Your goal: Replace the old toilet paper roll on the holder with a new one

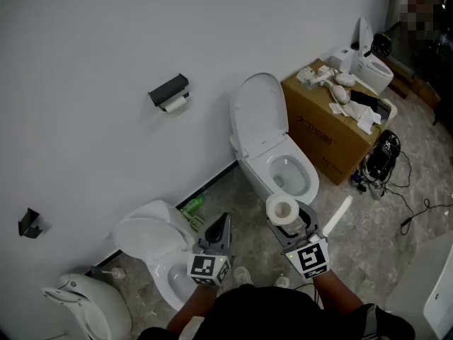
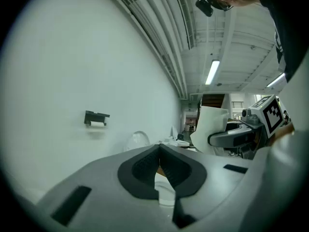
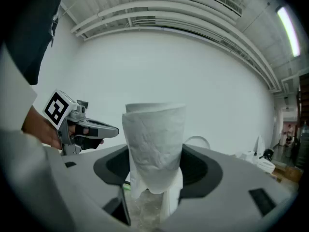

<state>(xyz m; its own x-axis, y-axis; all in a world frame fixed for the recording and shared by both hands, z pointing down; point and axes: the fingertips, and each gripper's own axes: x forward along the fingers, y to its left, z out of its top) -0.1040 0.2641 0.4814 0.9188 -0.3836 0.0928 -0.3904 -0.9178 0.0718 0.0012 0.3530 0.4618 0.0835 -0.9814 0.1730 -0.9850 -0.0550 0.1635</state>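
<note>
Approach step. Right gripper (image 1: 290, 218) is clamped on new roll (image 1: 282, 207); left gripper (image 1: 223, 221) is closed and empty. Holder (image 1: 169, 89) at eleven o'clock carries old roll (image 1: 175, 105). Judged next: closing in and removing it.

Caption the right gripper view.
Right hand-held gripper clamps a toilet paper roll; left hand-held gripper beside it, white wall behind.

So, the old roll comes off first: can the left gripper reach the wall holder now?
Probably not yet: the shut, empty left gripper is well short of the holder, though nothing blocks the way.
</note>
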